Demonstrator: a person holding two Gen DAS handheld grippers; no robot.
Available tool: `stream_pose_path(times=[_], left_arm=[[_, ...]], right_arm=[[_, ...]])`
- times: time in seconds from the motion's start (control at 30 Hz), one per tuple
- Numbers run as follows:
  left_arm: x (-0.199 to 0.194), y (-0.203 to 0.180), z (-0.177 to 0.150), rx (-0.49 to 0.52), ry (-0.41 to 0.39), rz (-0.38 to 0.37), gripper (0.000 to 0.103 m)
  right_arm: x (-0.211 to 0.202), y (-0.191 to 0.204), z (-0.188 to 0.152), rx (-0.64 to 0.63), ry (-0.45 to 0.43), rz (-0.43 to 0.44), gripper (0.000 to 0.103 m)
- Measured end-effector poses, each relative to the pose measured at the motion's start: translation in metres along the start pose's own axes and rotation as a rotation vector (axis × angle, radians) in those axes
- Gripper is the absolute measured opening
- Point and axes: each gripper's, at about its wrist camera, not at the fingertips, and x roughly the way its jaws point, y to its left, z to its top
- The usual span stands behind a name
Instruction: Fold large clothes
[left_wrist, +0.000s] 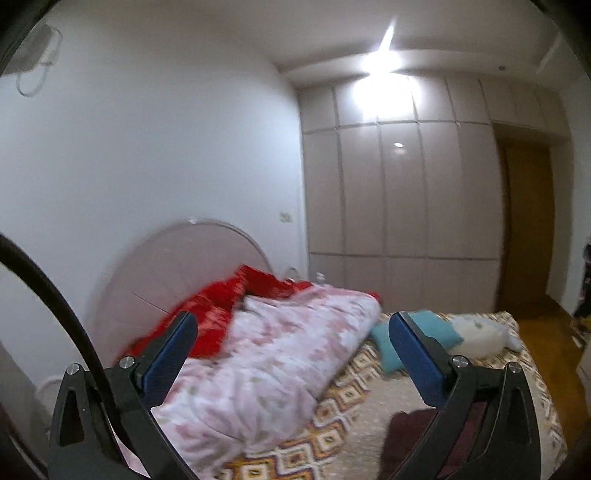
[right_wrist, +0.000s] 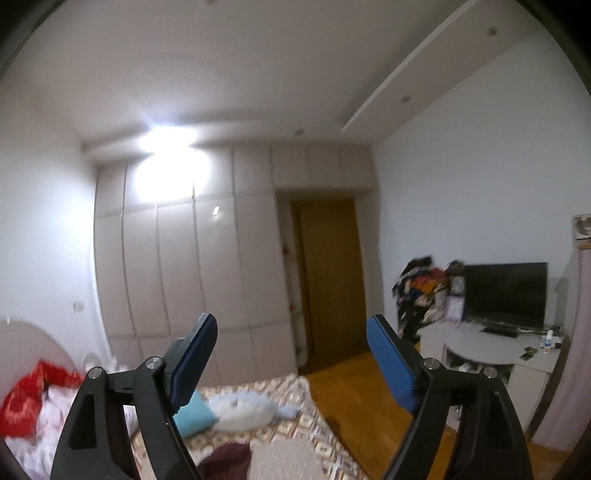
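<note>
Reaching back down looks like the step in hand: both hand-held grippers point out across the room, not at any cloth
Left hand-held gripper (left_wrist: 291, 325): jaws spread wide, blue pads bare, nothing between them; low centre of its view
Right hand-held gripper (right_wrist: 291, 328): jaws spread wide, nothing between them; low centre of its view
Garment (left_wrist: 410, 439): dark maroon cloth on the bed (left_wrist: 354, 398), lower right of the left view, partly hidden behind the right-hand finger; in the right view it sits at the bottom edge, centre-left (right_wrist: 225, 461)
Look of it: bunched, edges rounded, no flat panel showing; sleeves, collar and hem cannot be told; soft and limp, by my reading
Task state: judged barely begun or between garments, since the cloth lies crumpled and unheld
Doing it well: tip both grippers down to the maroon heap, take two separate corners or shoulder points, one per side, then lift and spread before any fold; pinching the middle would likely gather layers
Room to work: patterned bedspread beside the heap looks bare enough to lay it flat
Clutter: pink floral duvet (left_wrist: 280, 354) in the left half of the left view, teal pillow (left_wrist: 384, 339) and pale plush toy (left_wrist: 480, 336) further up the bed; keep the spread clear of them
Risk: snagging the bedspread along with the garment
</note>
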Motion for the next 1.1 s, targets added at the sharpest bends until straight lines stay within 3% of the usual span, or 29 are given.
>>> stream_pose_path(times=[0.1, 0.17, 0.27, 0.4, 0.53, 0.67, 0.77, 0.83, 1.1], left_arm=[[0.032, -0.029, -0.043, 0.014, 0.017, -0.047, 0.103], [0.054, -0.048, -0.077, 0.004, 0.052, -0.121, 0.103], [0.106, -0.082, -0.151, -0.056, 0.186, -0.249, 0.103], [0.159, -0.128, -0.256, -0.118, 0.342, -0.363, 0.103], [0.195, -0.182, -0.349, -0.126, 0.411, -0.385, 0.103], [0.226, -0.239, -0.427, -0.086, 0.481, -0.384, 0.103], [0.245, -0.267, -0.467, -0.043, 0.522, -0.403, 0.103], [0.250, -0.282, -0.490, -0.017, 0.548, -0.422, 0.103], [0.260, -0.271, -0.518, -0.077, 0.549, -0.413, 0.103]], right_arm=[[0.055, 0.024, -0.049, -0.026, 0.078, 0.040, 0.087], [0.093, 0.034, -0.085, -0.029, 0.152, 0.070, 0.088], [0.166, 0.060, -0.155, -0.060, 0.308, 0.096, 0.088], [0.266, 0.094, -0.270, -0.101, 0.509, 0.141, 0.088], [0.351, 0.120, -0.394, -0.051, 0.706, 0.197, 0.088], [0.427, 0.142, -0.508, 0.011, 0.892, 0.197, 0.088], [0.479, 0.153, -0.573, 0.065, 0.967, 0.190, 0.088], [0.512, 0.156, -0.607, 0.170, 0.993, 0.208, 0.088], [0.573, 0.199, -0.673, 0.539, 1.034, 0.416, 0.088]])
